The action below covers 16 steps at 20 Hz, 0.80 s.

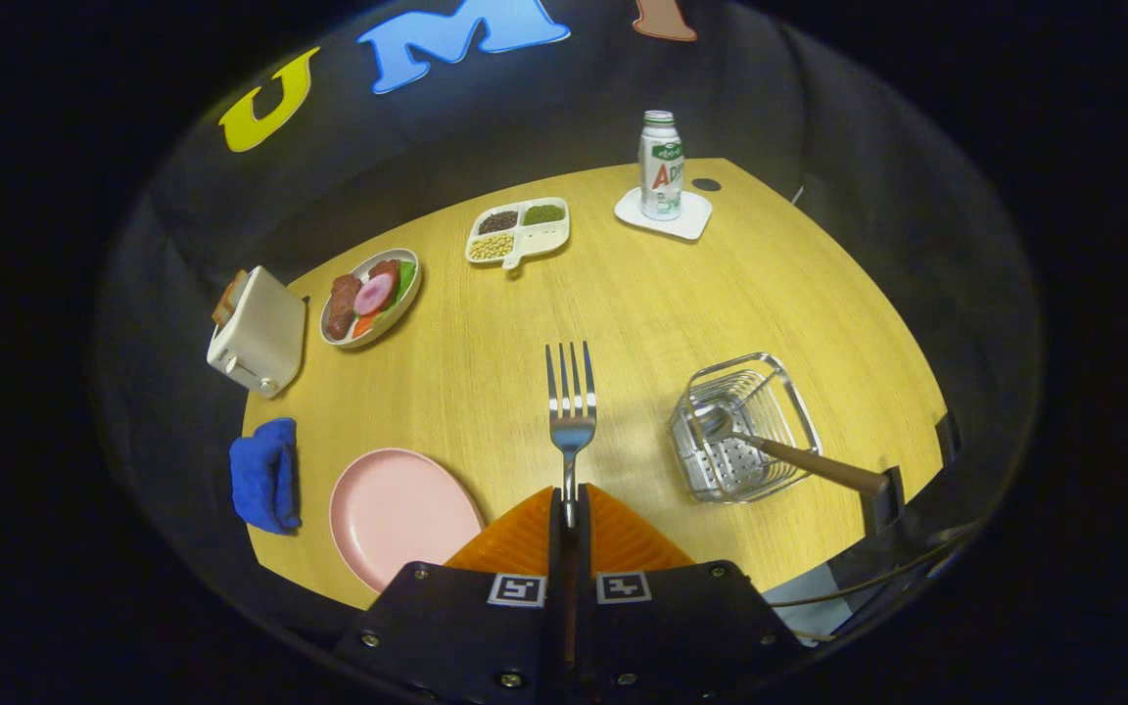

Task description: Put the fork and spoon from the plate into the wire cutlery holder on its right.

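Observation:
My gripper (570, 509) is shut on the fork (571, 403), whose neck is pinched between the fingers while its tines point straight ahead, above the wooden table (642, 294). The pink plate (398, 511) lies bare just left of the fingers. To the right of the fork stands the wire cutlery holder (746, 427). The spoon (787, 454) rests in it, bowl down inside the basket and wooden handle leaning out over its near right rim.
A blue cloth (265, 474) lies left of the plate, with a white toaster (258, 331) beyond it. Farther off sit a bowl of food (371, 295), a divided snack tray (518, 231) and a bottle (661, 164) on a white coaster (664, 213).

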{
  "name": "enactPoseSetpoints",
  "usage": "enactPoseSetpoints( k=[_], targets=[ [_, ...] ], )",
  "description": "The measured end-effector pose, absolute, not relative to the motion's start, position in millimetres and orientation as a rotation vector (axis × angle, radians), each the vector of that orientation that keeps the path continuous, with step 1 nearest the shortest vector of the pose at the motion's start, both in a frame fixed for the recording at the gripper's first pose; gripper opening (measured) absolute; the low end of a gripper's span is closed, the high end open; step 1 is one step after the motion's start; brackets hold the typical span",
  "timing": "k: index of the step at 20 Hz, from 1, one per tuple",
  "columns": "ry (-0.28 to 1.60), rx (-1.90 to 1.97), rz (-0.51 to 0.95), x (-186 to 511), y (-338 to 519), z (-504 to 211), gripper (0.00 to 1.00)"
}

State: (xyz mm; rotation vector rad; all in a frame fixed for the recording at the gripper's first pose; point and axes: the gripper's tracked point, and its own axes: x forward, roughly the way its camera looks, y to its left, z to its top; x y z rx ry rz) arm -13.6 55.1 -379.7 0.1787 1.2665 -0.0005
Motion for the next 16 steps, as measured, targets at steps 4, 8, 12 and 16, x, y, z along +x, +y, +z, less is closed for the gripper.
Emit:
enactPoseSetpoints(
  k=[4,8,12,16],
  targets=[
    [1.288,0.169,-0.063,-20,5,-377,0.05],
    [1.343,0.177,-0.093,-30,-25,-376,0.05],
    [1.443,0.199,-0.071,-40,-31,-382,0.05],
    [1.555,0.208,-0.043,-46,-32,-383,0.05]
  ],
)
